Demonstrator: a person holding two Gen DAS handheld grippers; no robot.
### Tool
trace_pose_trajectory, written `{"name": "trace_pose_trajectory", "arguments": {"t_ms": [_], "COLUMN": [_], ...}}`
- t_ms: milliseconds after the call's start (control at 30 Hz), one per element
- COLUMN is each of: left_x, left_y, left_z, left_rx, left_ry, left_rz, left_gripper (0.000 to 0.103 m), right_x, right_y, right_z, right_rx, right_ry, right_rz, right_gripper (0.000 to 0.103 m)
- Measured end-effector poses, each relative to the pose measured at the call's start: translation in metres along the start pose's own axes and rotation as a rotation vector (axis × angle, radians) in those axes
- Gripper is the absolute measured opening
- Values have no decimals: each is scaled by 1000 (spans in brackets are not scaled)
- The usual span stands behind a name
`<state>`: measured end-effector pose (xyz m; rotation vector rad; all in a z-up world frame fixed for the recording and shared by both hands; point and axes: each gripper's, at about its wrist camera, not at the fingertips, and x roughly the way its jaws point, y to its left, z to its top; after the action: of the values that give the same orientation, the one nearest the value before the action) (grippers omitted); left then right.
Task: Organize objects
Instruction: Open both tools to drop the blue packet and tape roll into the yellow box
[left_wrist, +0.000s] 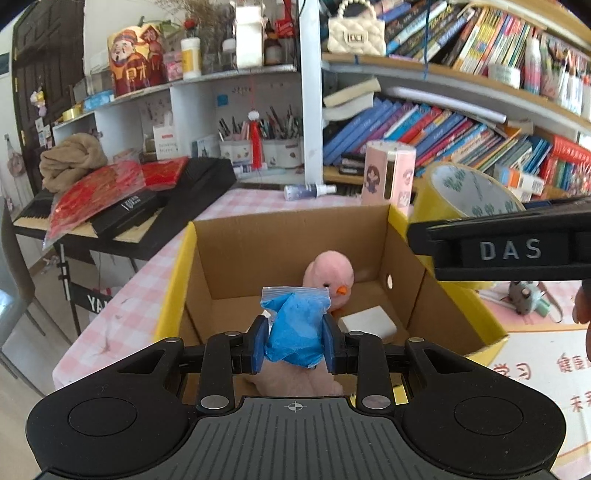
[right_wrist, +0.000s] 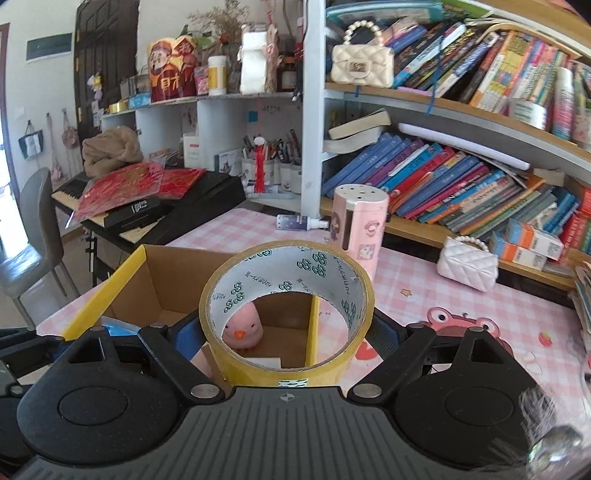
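An open cardboard box (left_wrist: 236, 236) with yellow flap edges stands on the pink checked table; it also shows in the right wrist view (right_wrist: 147, 284). Inside it lie a pink plush chick (left_wrist: 332, 275), also seen through the tape ring (right_wrist: 243, 326), and a white block (left_wrist: 367, 321). My left gripper (left_wrist: 295, 343) is shut on a small bag of blue material (left_wrist: 295, 328), held over the box's near side. My right gripper (right_wrist: 286, 332) is shut on a yellow tape roll (right_wrist: 284, 365), held over the box's right wall; the roll also shows in the left wrist view (left_wrist: 465, 192).
A pink cylinder container (right_wrist: 360, 225) and a small spray bottle (right_wrist: 299, 222) stand behind the box. A white quilted purse (right_wrist: 467, 267) lies at the right, under shelves of books. A keyboard (right_wrist: 147, 206) piled with red packets stands at the left. A small grey toy (left_wrist: 524, 295) lies on the table.
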<state>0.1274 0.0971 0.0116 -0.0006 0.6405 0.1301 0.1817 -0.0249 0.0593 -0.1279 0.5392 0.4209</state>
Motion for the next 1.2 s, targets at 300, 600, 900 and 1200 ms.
{"name": "trace_pose_trajectory", "arguments": {"t_ms": [300,600,900,1200], "left_x": [29,38,39,37], "left_y": [-9,-25,-30,-27], "left_z": [2,8,9,9], "left_rx": [27,94,143,136], "left_ry": [62,57,27,22], "left_rz": [45,77,133,133], "left_gripper": [29,31,67,81], "right_x": [50,88,115,134], "right_y": [9,23,29,35], "right_z": [4,9,9,13], "right_rx": [-106,-206,-267,-318], "right_ry": [61,134,214,291], "right_rz": [79,156,191,194], "right_gripper": [88,88,88,88]}}
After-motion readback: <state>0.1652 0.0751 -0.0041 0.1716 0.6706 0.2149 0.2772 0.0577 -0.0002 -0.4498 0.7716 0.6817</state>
